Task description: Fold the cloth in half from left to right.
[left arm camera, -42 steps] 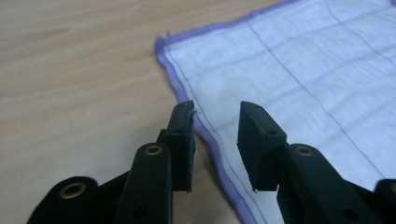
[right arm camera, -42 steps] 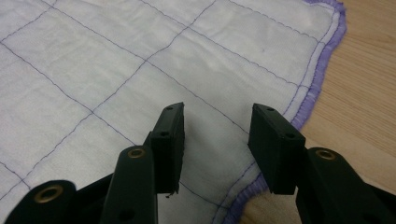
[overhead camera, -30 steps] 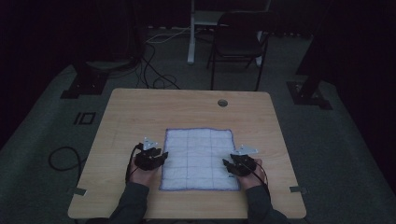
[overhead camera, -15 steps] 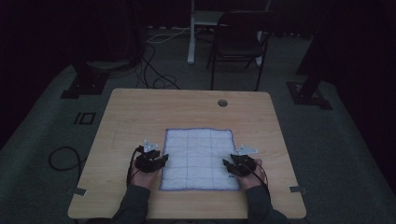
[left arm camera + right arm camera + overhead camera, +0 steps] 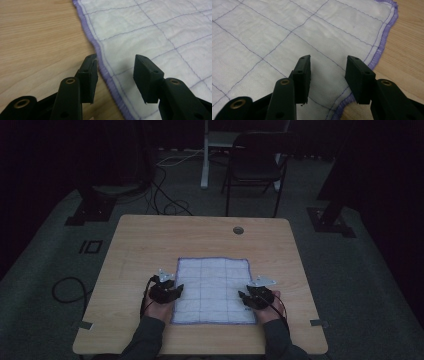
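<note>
Where jaws gape, cloth (image 5: 155, 32) edge between, left gripper (image 5: 115, 75)

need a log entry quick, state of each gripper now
left gripper: open, over the cloth's left hem, holding nothing
right gripper: open, over the cloth's right hem, holding nothing

The cloth (image 5: 160, 32) is soft white woven fabric, lightly wrinkled and matt, quilted by thin purple stitch lines, with a thick ribbed purple hem. The table (image 5: 150, 240) looks like pale wood-grain laminate, smooth with a faint sheen. Both grippers' jaws are matt black plastic with small brass-coloured rivets
</note>
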Motion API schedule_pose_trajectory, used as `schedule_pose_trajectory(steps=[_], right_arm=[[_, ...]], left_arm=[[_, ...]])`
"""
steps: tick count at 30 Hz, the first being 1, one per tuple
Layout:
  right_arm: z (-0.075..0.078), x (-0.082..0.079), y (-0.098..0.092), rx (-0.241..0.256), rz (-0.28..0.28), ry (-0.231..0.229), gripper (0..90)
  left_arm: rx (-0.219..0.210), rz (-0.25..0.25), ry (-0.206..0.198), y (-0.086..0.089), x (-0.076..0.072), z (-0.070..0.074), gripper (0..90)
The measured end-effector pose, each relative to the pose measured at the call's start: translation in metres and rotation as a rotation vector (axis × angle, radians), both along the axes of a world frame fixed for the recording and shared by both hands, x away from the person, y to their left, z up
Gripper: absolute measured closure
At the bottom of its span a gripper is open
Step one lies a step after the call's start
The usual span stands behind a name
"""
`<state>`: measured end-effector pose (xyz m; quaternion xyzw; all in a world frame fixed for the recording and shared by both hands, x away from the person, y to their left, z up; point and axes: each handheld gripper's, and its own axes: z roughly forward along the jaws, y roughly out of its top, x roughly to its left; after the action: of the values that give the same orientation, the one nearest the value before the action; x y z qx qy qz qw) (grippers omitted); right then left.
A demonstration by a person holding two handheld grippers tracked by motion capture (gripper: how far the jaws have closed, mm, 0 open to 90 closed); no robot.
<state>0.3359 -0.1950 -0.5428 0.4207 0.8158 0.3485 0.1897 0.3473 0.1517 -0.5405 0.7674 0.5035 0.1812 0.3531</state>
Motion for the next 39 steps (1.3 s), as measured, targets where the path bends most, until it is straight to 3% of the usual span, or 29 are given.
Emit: schedule_pose_trajectory(steps=[6,12,15,21,24,28,32,34,39], right_arm=[[0.000,0.000,0.000,-0.002,-0.001,0.001,55.9],[0.000,-0.001,0.001,-0.003,0.004,0.004,56.3],[0.001,-0.002,0.002,0.001,0.011,-0.007,56.8],[0.005,-0.003,0.000,0.010,-0.016,-0.050,61.6],[0.006,-0.002,-0.003,0.028,-0.035,-0.047,70.9],[0.006,0.000,-0.002,0.051,-0.018,-0.039,82.5],[0.004,0.001,0.004,0.051,0.009,-0.037,85.2],[0.003,0.002,0.006,0.052,0.017,-0.039,85.1],[0.003,0.004,0.005,0.081,0.030,-0.042,84.9]], left_arm=[[0.045,0.001,-0.025,-0.011,0.000,-0.001,59.4],[0.026,-0.024,-0.013,-0.015,-0.001,0.000,78.7],[0.017,-0.030,-0.003,-0.014,-0.001,0.000,84.2],[0.048,-0.029,-0.007,-0.008,-0.002,0.001,85.2],[0.057,-0.017,-0.004,0.000,-0.002,0.002,85.2],[0.061,0.004,-0.002,0.013,0.000,0.003,85.8],[0.065,0.028,0.010,0.024,0.002,0.004,86.5],[0.044,0.032,0.018,0.028,0.001,0.006,86.7],[0.029,0.030,0.013,0.029,0.002,0.009,86.8]])
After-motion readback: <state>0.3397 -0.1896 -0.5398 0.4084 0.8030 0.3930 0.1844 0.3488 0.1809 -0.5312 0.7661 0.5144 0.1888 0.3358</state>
